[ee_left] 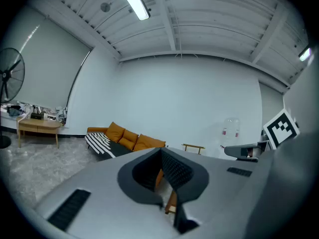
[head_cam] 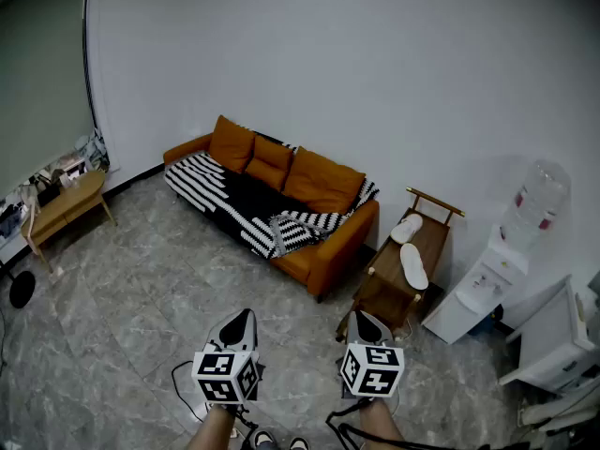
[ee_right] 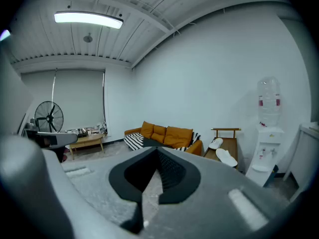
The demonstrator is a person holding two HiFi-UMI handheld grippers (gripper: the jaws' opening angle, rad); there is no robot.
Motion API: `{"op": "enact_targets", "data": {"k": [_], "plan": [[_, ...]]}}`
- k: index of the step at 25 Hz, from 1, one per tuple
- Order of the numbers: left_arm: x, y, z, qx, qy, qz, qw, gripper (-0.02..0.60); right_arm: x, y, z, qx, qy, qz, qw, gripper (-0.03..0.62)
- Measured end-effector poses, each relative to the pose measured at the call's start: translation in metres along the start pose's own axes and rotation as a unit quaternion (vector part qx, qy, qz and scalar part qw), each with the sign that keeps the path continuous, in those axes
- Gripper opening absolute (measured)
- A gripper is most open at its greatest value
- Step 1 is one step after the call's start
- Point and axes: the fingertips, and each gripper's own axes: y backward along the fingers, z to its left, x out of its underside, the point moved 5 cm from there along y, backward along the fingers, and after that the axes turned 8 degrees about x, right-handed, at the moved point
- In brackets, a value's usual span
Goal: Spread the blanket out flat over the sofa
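An orange sofa (head_cam: 323,251) with three back cushions stands against the far wall. A black-and-white striped blanket (head_cam: 239,200) lies over its seat, spread at the left end and bunched in a heap (head_cam: 292,232) near the right arm. Both grippers hang low in the head view, well short of the sofa. My left gripper (head_cam: 246,315) is shut with nothing in it, and my right gripper (head_cam: 361,317) is shut and empty too. The left gripper view shows the sofa (ee_left: 133,139) and blanket (ee_left: 99,142) beyond the closed jaw tips (ee_left: 160,151). The right gripper view shows the sofa (ee_right: 172,133) likewise.
A wooden side table (head_cam: 389,275) bearing two white slippers stands right of the sofa. Beyond it are a water dispenser (head_cam: 487,284) and a white cabinet (head_cam: 553,345). A low wooden table (head_cam: 66,204) sits at the left wall, a fan (ee_right: 49,118) nearby. Cables (head_cam: 183,378) lie by my feet.
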Motion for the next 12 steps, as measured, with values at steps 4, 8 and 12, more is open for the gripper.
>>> {"op": "enact_targets", "data": {"k": [4, 8, 12], "plan": [[0.004, 0.002, 0.003, -0.001, 0.0, 0.001, 1.0, 0.003, 0.006, 0.001, 0.001, 0.004, 0.004, 0.003, 1.0, 0.005], [0.005, 0.006, 0.007, -0.002, -0.001, 0.003, 1.0, 0.003, 0.006, 0.003, 0.002, 0.007, 0.004, 0.004, 1.0, 0.005], [0.004, 0.01, 0.019, -0.002, 0.002, 0.005, 1.0, 0.004, 0.006, 0.003, 0.01, 0.009, -0.005, -0.002, 1.0, 0.005]]}}
